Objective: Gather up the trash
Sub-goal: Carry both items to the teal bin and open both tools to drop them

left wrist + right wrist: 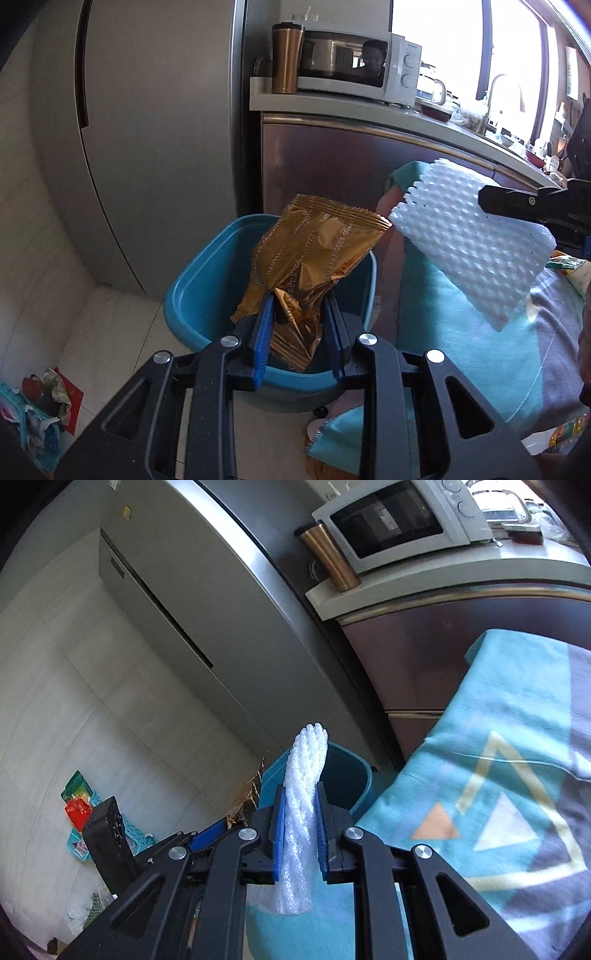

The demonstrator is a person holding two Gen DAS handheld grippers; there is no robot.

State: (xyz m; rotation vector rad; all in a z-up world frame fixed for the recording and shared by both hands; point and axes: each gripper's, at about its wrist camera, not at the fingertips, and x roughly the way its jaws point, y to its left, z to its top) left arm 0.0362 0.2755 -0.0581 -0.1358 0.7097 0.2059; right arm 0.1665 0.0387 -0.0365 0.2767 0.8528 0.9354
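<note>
My left gripper is shut on a gold foil snack wrapper and holds it over the open blue bin on the floor. My right gripper is shut on a white foam net sleeve, seen edge-on, above the table's edge beside the bin. In the left wrist view the foam sleeve hangs at the right, held by the right gripper's black fingers, just right of the wrapper.
A table with a teal patterned cloth stands right of the bin. A grey fridge and a steel cabinet with a microwave and a copper tumbler stand behind. Small baskets of clutter lie on the floor.
</note>
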